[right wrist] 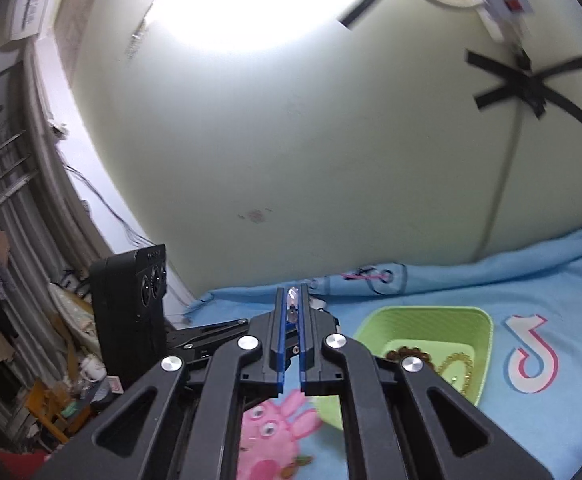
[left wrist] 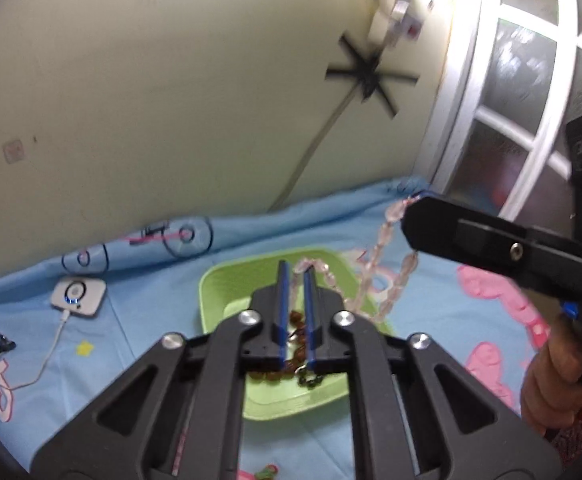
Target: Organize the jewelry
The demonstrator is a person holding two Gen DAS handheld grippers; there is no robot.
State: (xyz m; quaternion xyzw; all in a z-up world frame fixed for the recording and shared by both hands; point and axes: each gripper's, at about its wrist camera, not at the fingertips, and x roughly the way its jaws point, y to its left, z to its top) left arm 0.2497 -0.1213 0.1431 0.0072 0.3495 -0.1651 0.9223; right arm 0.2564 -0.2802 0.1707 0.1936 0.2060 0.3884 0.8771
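A pale pink beaded necklace hangs stretched between both grippers above a green tray. My left gripper is shut on one end of it, over the tray. My right gripper is shut on the other end; a pink bead shows between its tips. It also appears in the left wrist view, raised to the right of the tray. The tray holds brown beads and a gold chain.
A blue cartoon-print cloth covers the surface. A white device with a cable lies at the left. A black speaker stands beside the window. The wall rises close behind the tray.
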